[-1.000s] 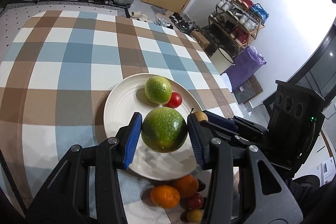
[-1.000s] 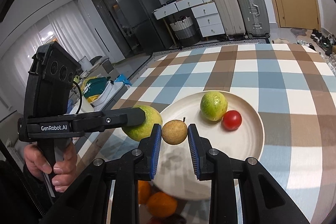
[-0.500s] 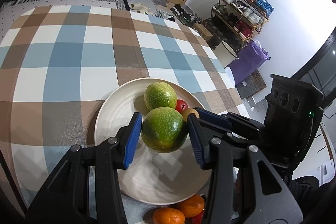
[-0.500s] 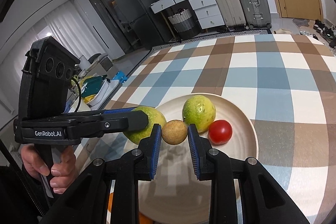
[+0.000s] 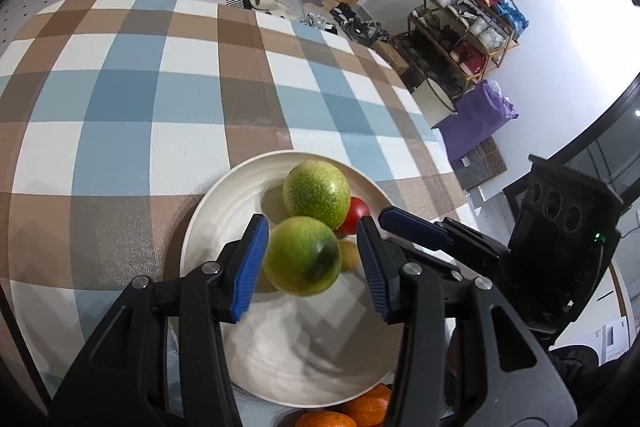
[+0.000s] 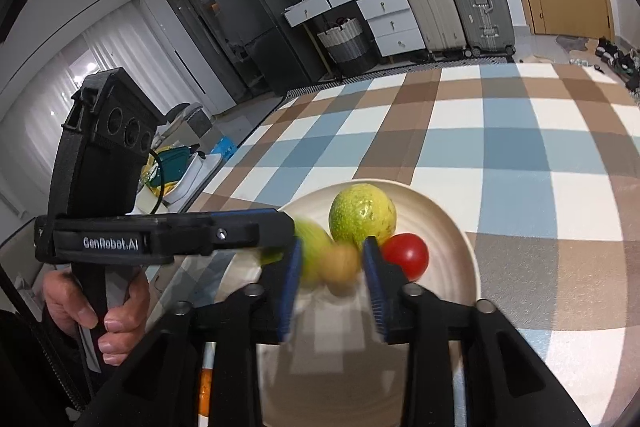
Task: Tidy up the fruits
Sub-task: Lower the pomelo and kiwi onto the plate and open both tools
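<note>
Our left hand-held gripper (image 5: 310,263) has its ribbed blue pads apart, the round mottled green fruit (image 5: 303,255) loose between them above the glossy ridged plate (image 5: 208,211). Our right hand-held gripper (image 6: 331,277) has just been opening around the small tan fruit (image 6: 341,263); a smooth red tomato (image 6: 405,255) sits at three o'clock.

Left gripper (image 5: 310,261) pointing steeply down, jaws just opening slightly, pads no longer pressing. Right gripper (image 6: 331,273) angling down beside it, jaws just opening wider, blue pads standing apart. Left hand (image 6: 96,311) gripping handle, fingers curled around it.
</note>
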`<state>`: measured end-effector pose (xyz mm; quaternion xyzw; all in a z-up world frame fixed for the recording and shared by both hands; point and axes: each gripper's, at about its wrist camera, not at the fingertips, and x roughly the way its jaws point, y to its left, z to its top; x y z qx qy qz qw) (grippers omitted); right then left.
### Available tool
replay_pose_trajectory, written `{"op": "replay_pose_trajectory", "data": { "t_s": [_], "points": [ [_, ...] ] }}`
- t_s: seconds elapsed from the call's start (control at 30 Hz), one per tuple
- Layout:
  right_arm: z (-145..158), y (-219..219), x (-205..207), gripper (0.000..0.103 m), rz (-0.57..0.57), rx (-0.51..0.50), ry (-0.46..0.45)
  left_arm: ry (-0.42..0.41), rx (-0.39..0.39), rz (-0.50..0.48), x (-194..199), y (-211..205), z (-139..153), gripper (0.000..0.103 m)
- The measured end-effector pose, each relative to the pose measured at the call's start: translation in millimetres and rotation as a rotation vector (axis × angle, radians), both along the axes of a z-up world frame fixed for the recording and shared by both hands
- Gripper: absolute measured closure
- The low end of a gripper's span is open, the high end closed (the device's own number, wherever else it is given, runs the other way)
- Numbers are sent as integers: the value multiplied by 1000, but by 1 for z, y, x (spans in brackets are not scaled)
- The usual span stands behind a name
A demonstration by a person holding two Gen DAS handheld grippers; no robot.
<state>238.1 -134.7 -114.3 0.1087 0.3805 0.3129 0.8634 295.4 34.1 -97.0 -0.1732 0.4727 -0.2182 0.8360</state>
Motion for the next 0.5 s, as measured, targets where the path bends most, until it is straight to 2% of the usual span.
{"op": "replay_pose_trajectory", "data": {
  "t_s": [0.03,0.5],
  "points": [
    [2,-2,-2,57,-1,9,-6,-4,5,7,-1,1,2,59],
    [26,-23,-28,55,-55,66,-51,-41,47,65,-43,19,20,56]
  ]
}}
